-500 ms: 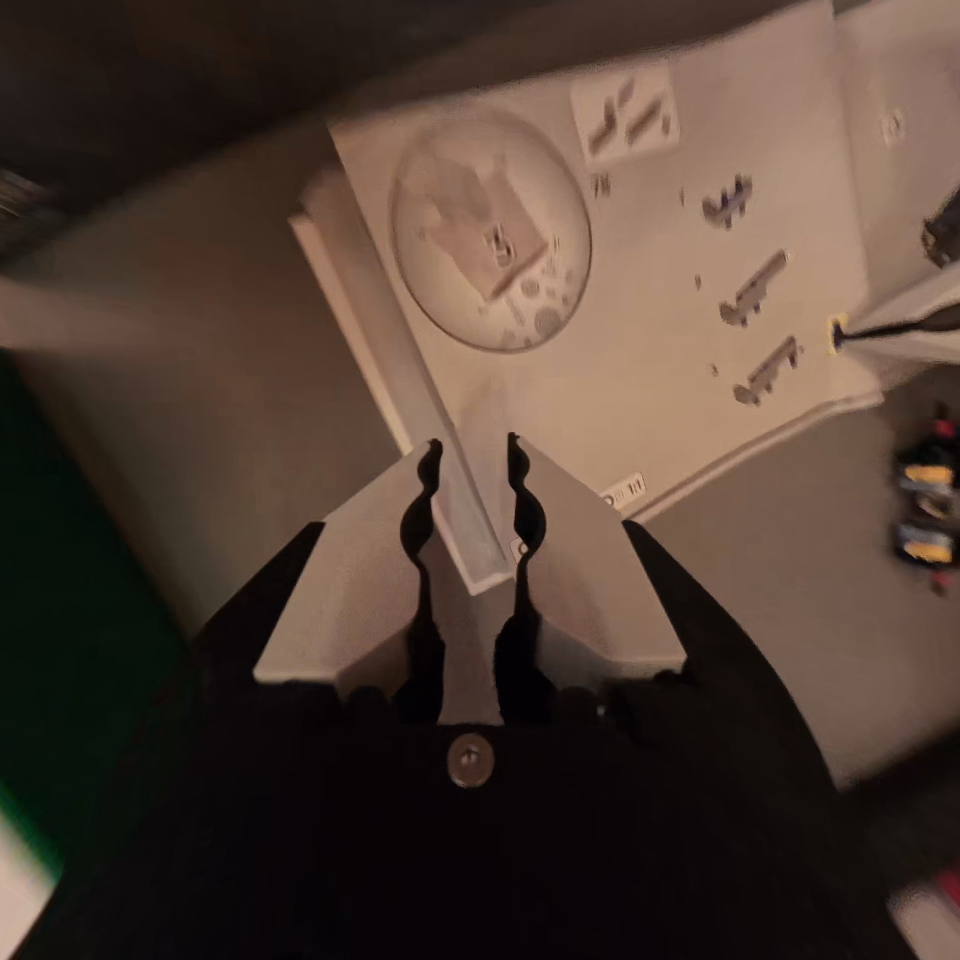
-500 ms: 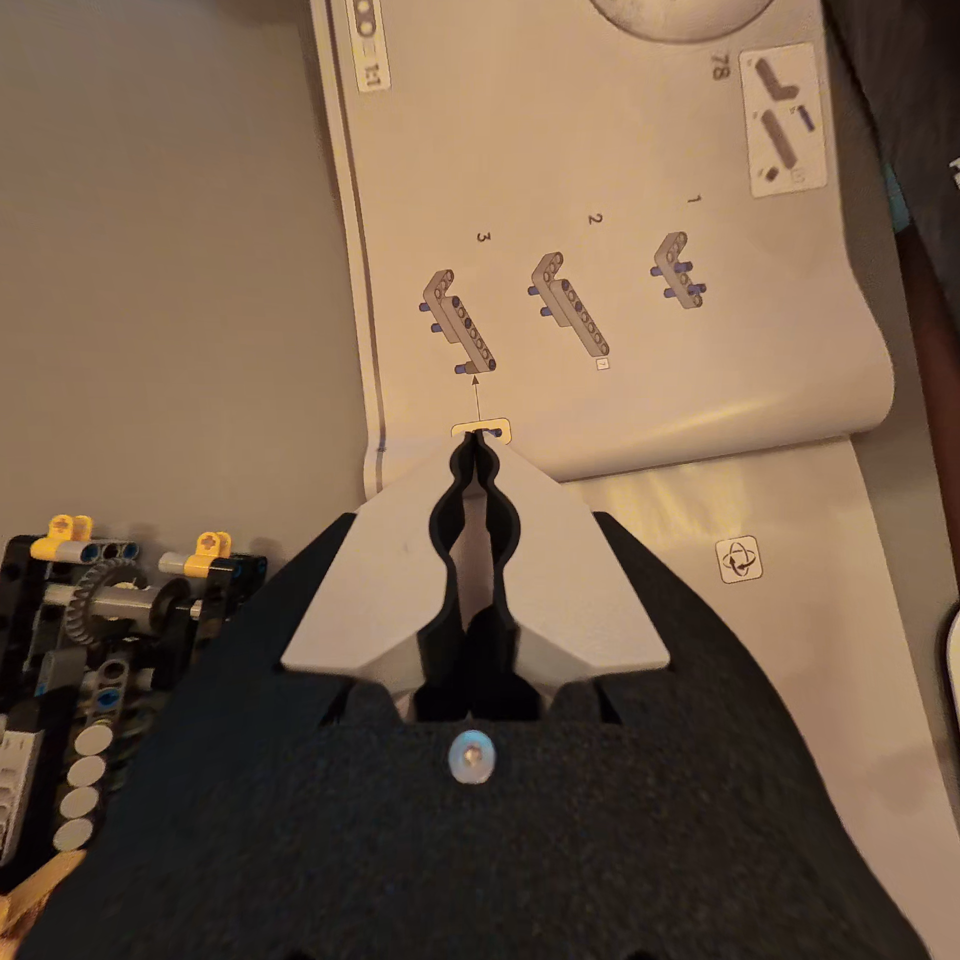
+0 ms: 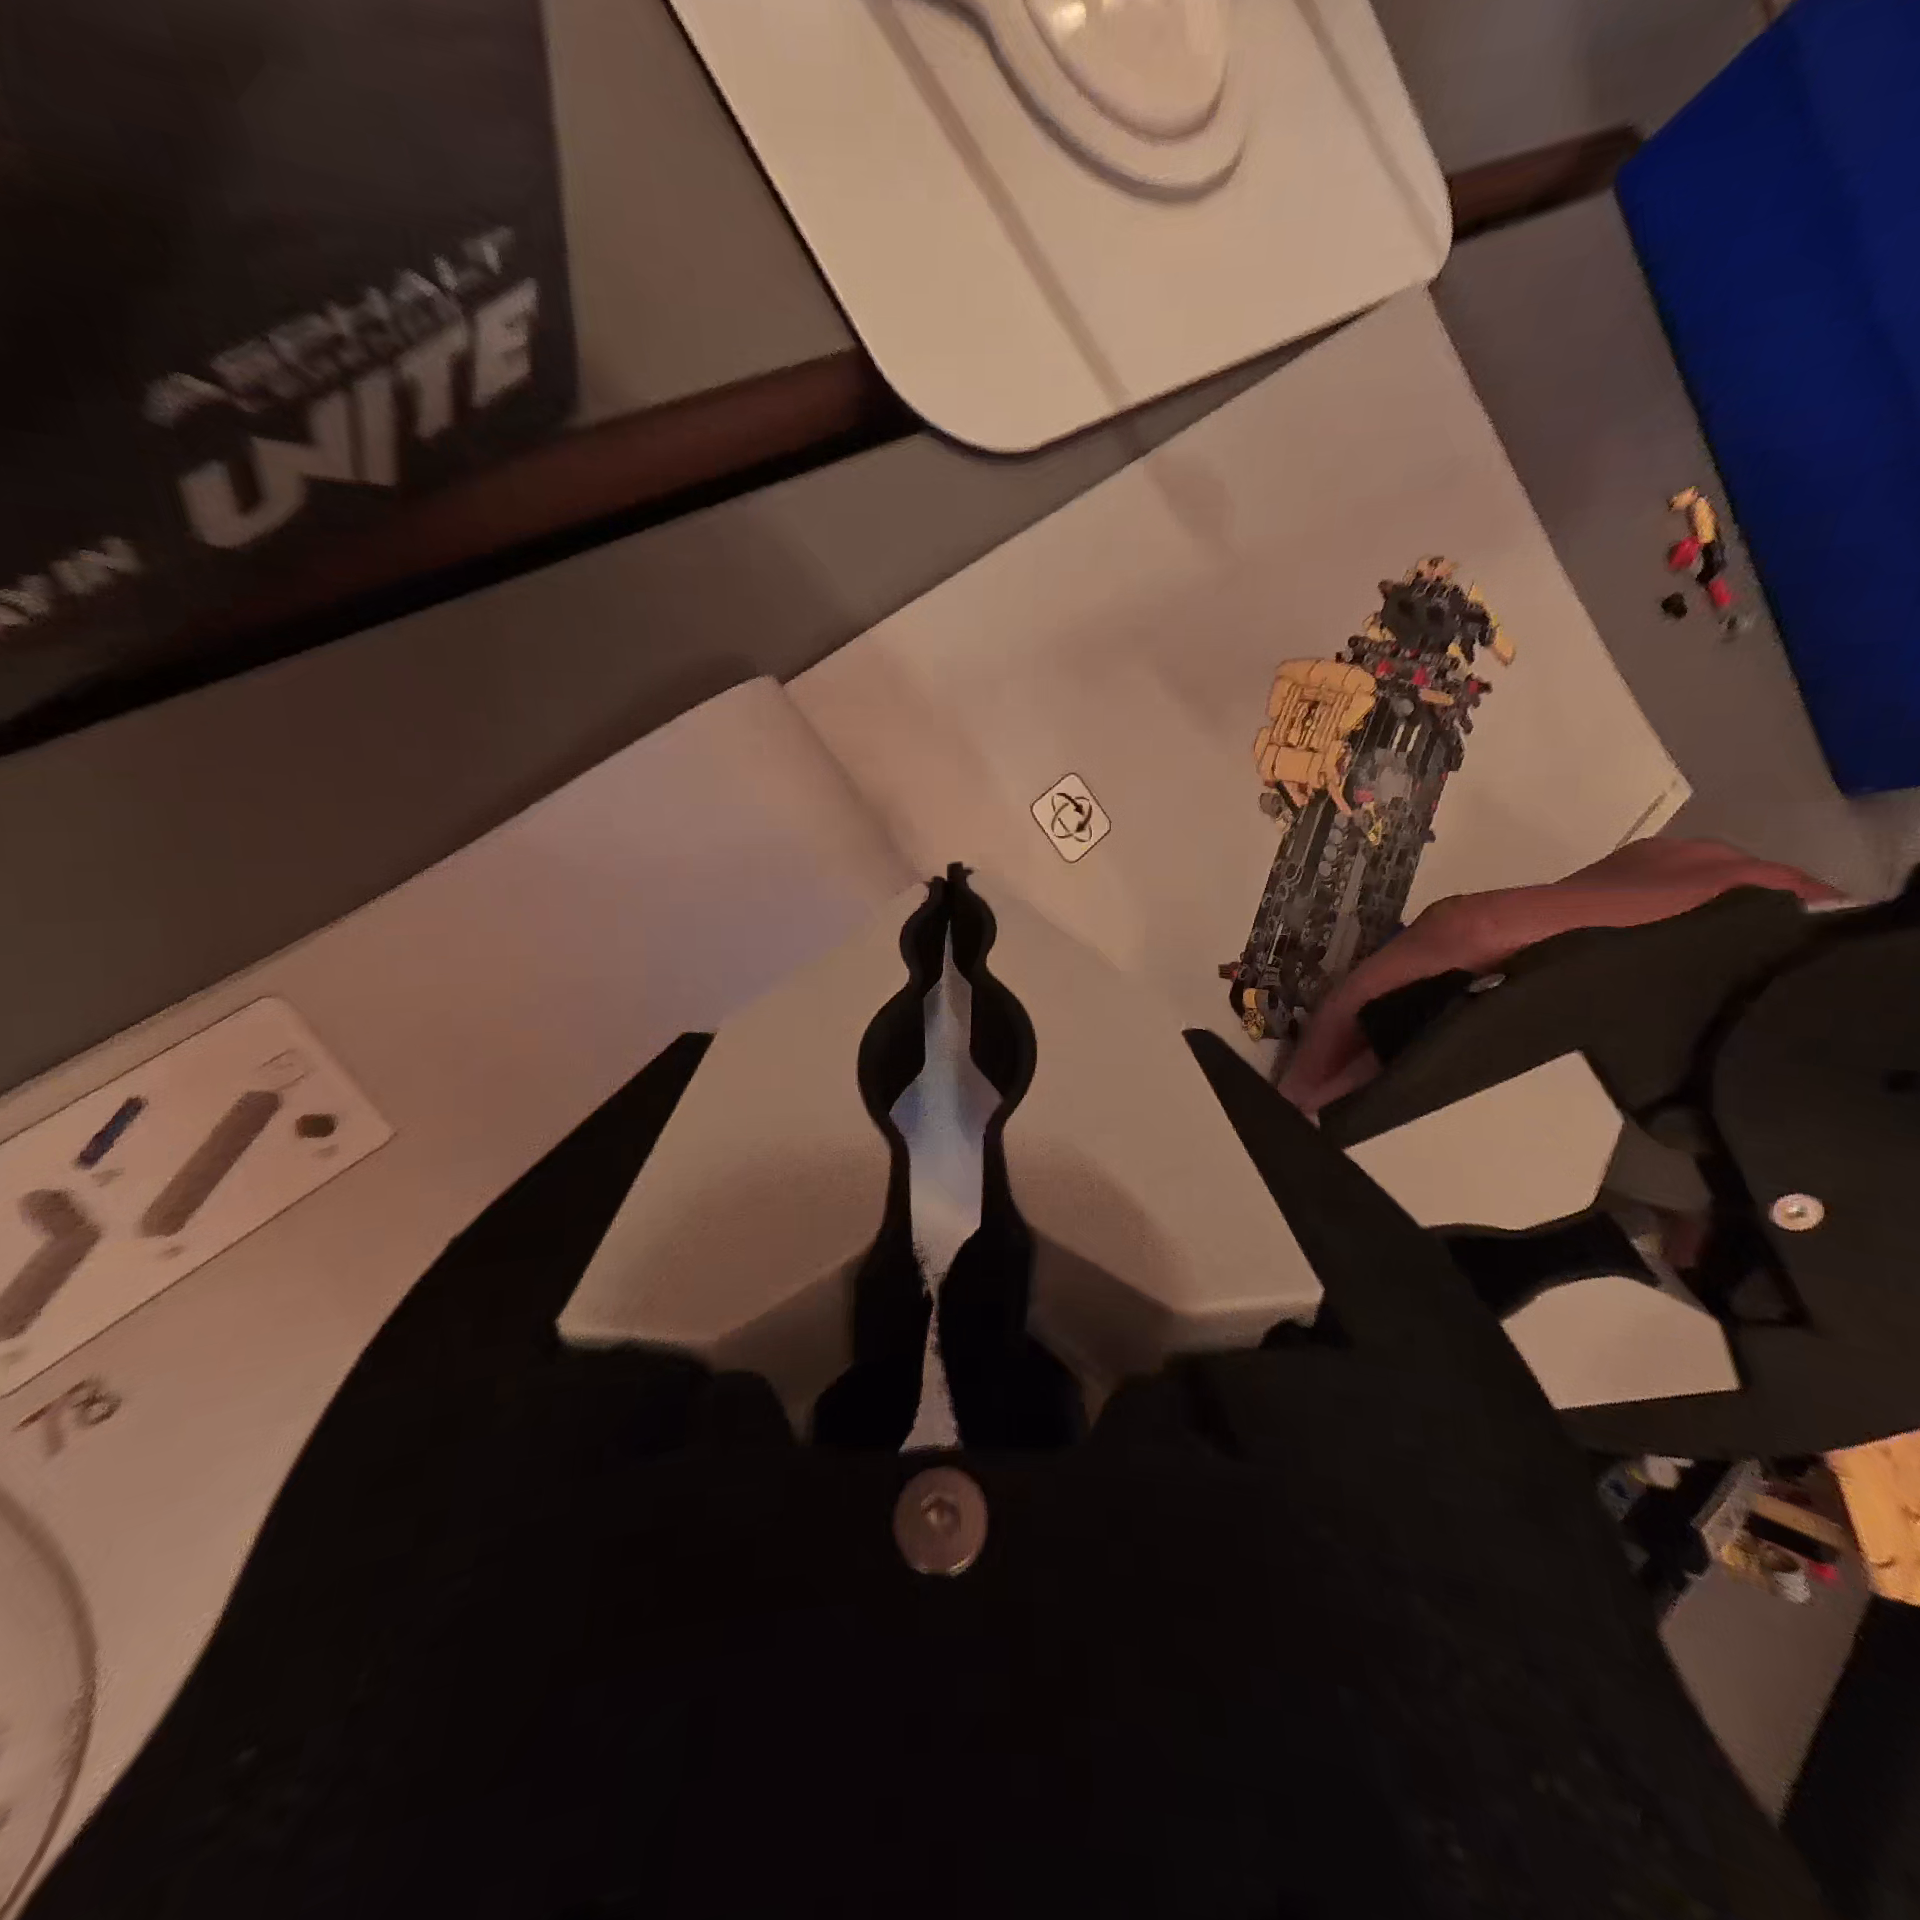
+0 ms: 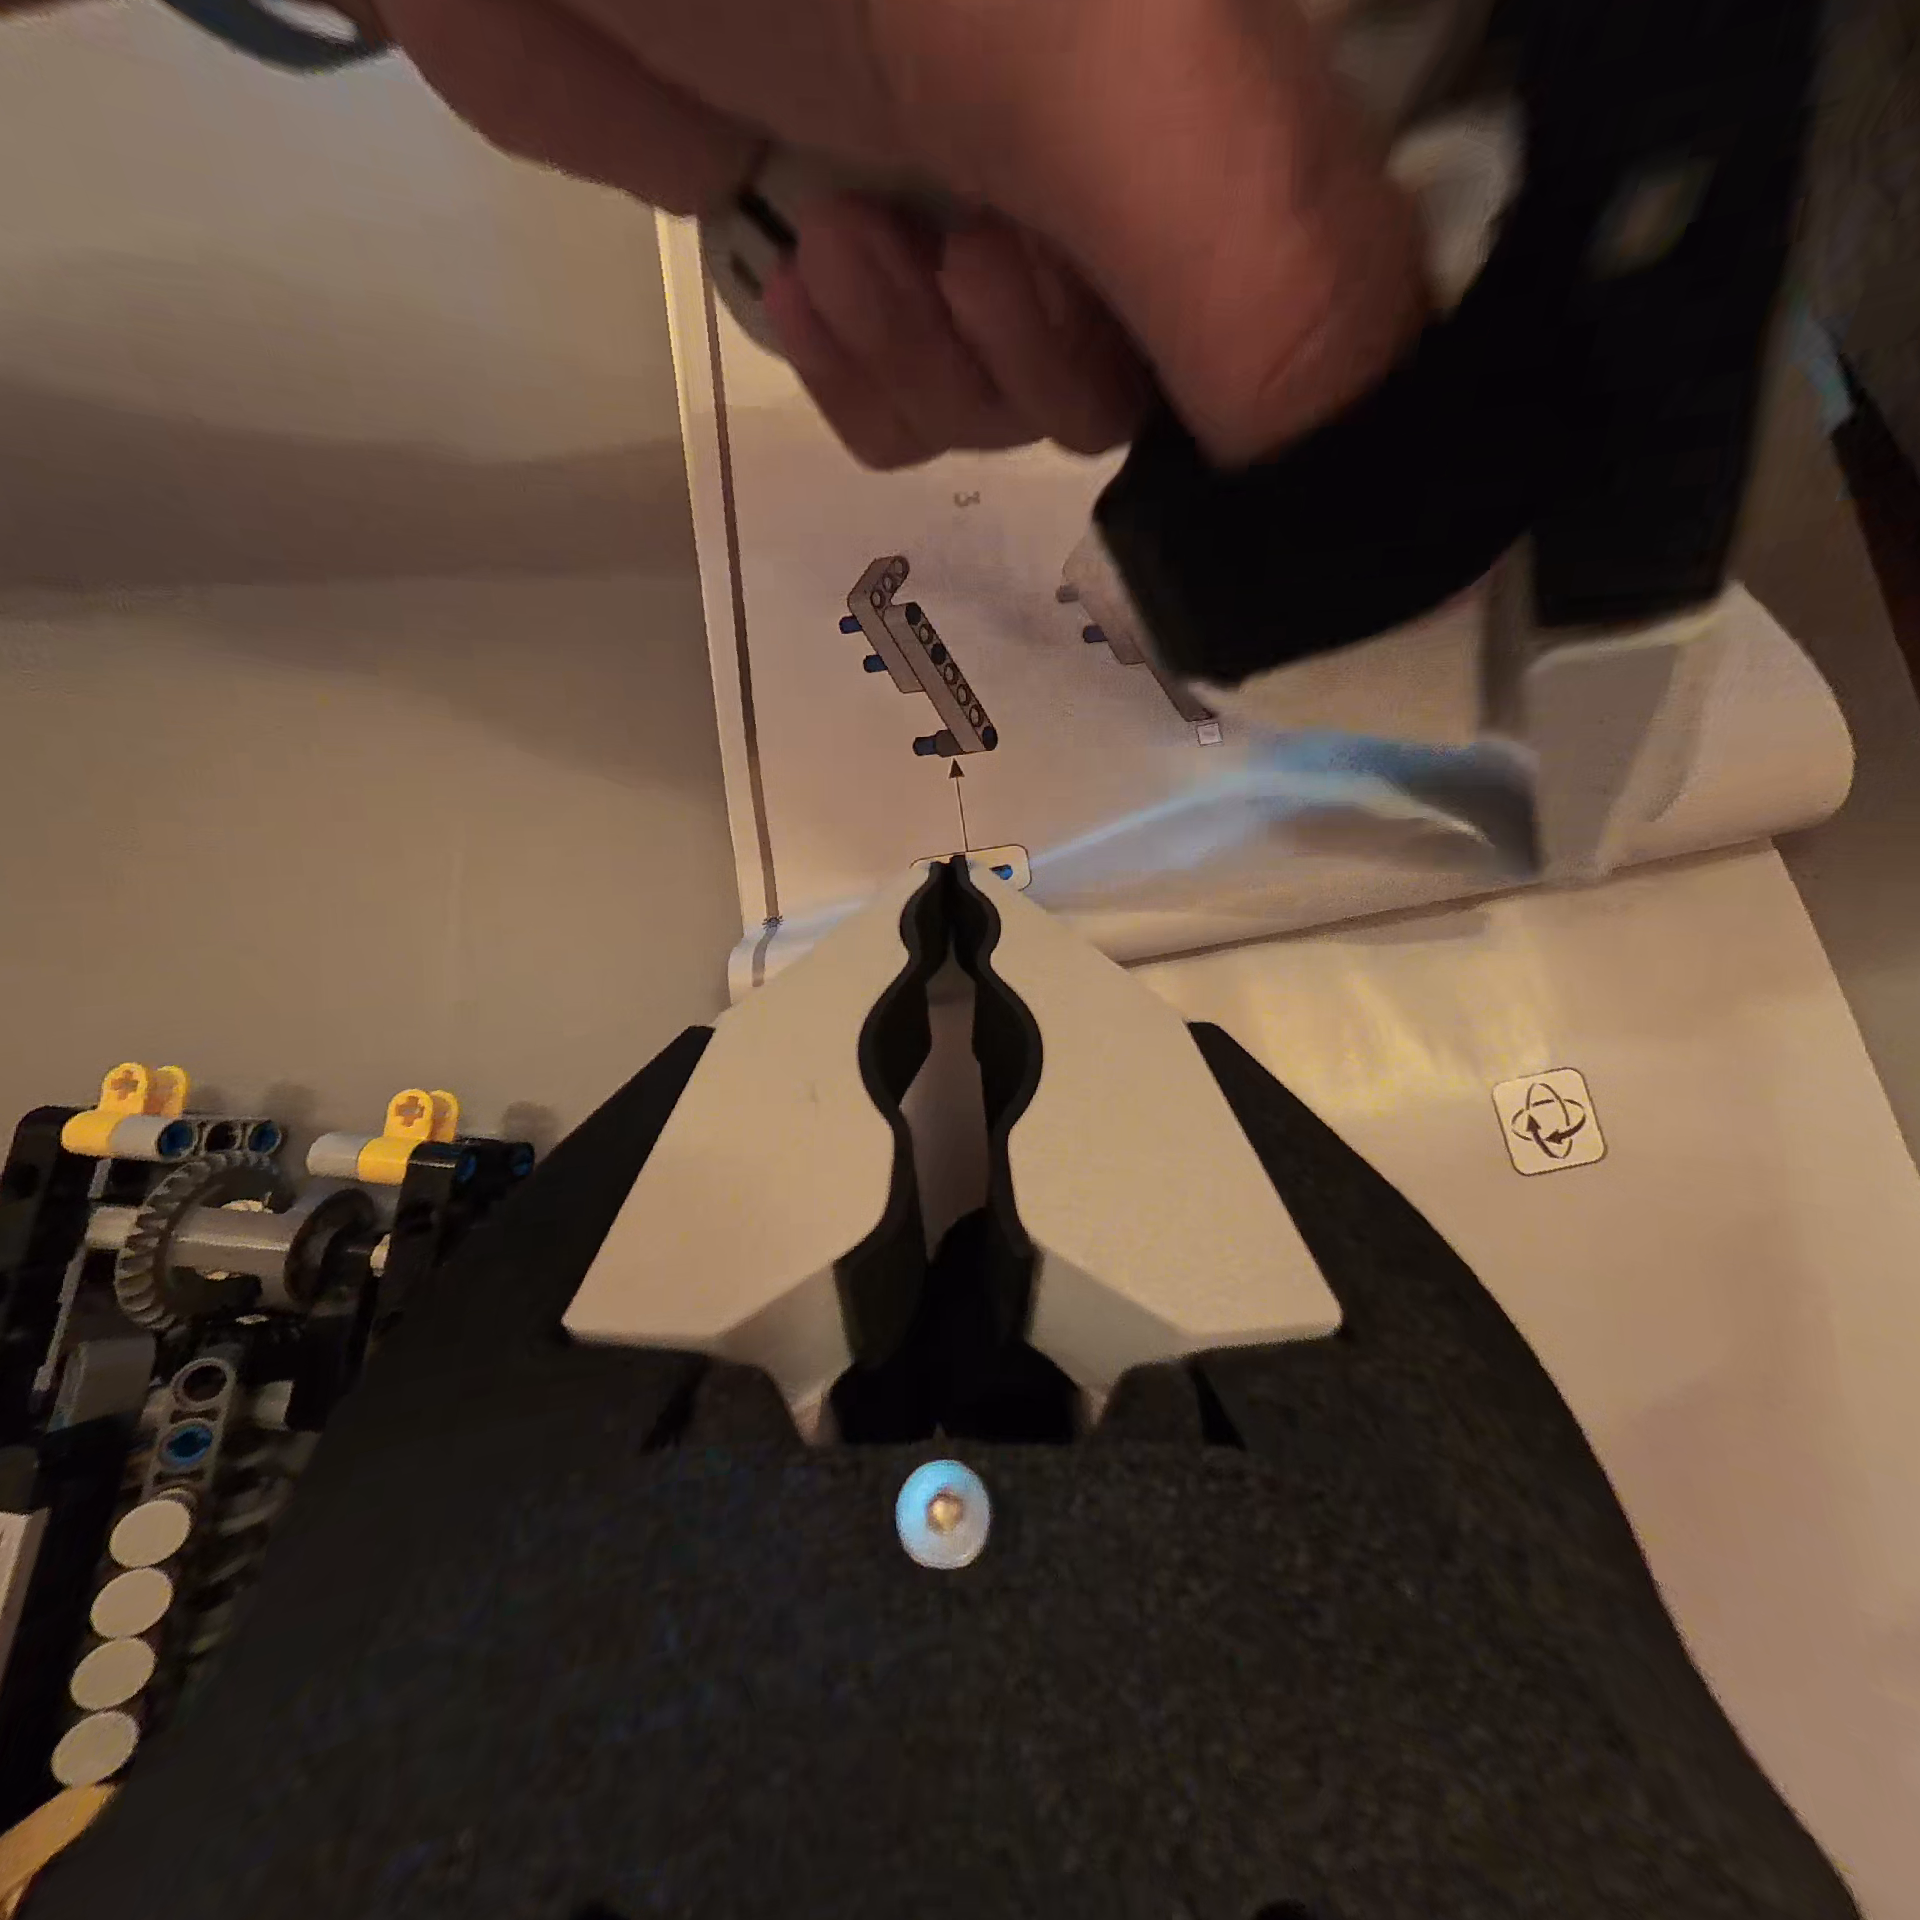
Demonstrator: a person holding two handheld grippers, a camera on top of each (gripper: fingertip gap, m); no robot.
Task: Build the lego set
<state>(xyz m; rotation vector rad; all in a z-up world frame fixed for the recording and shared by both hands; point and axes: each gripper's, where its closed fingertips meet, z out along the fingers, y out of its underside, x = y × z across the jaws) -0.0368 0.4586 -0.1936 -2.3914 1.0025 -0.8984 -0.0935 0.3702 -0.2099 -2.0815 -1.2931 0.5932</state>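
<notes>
Both tongs are pressed together at the tips. Left tongs [image 3: 954, 883] pinch a thin sheet, a page of the open instruction booklet [image 3: 644, 935], visible as a pale sliver running between the fingers. Right tongs [image 4: 951, 873] rest tip-down on the booklet's lower page edge, jaws touching, with nothing clearly between them.

Just beyond the right tongs, a printed step shows a grey angled beam with blue pins [image 4: 920, 655]. Above it, a blurred hand [image 4: 987, 208] carries the left tongs across the page.

To the left of the right tongs sits the partly built model [image 4: 208, 1299] on the worktop [image 4: 312, 623]: a black frame, a grey gear on an axle, yellow connectors on top and a row of pale round tiles. Ahead and to the right of the left tongs, a few loose red, yellow and black pieces [image 3: 1699, 566] lie beside a blue box [image 3: 1787, 364].

Judging by this, the build is midway: a chassis section stands assembled, a page turn seems underway, and the next sub-assembly is not yet started.
</notes>
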